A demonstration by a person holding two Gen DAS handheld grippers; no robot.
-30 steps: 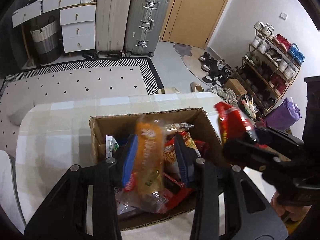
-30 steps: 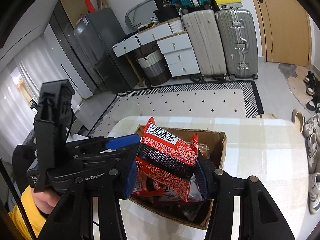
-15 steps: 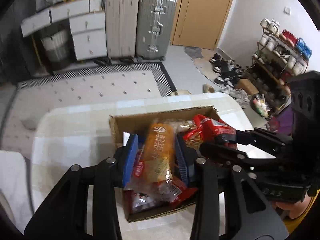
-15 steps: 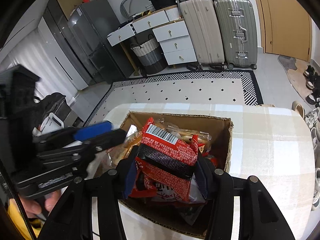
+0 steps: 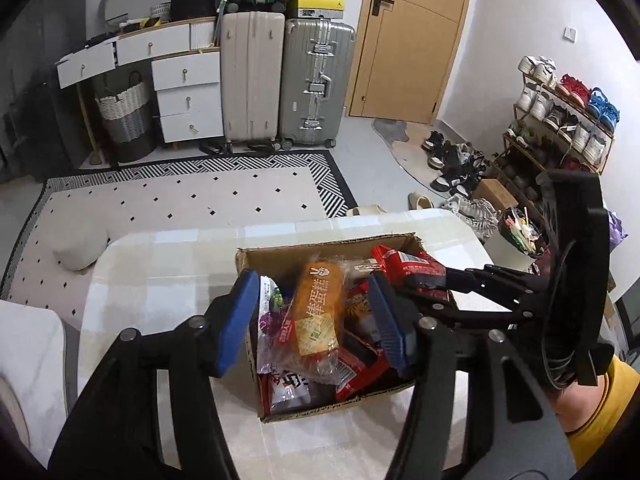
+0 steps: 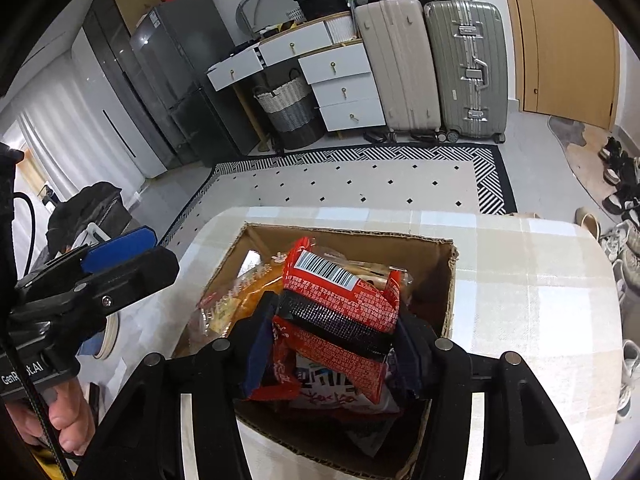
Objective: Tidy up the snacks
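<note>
brown cardboard box point(image 5: 280, 254) sits on your checked table point(image 5: 160, 264), open at the top and piled with snack packets. your left gripper point(image 5: 316, 320) hovers over it with its blue pads spread; its jaws have just been opening, and the orange cake packet point(image 5: 316, 312) lies on the pile between them, clear of both pads. your right gripper point(image 6: 332, 344) reaches into the box from the other side; its jaws have just been opening a little too, yet the red noodle packet point(image 6: 340, 304) sits tilted between the pads, barcode end up, and both pads seem to touch its sides. it rests on the other packets. in the right wrist view your left hand point(image 6: 60, 416) shows at the edge, wrapped round its handle.
</note>
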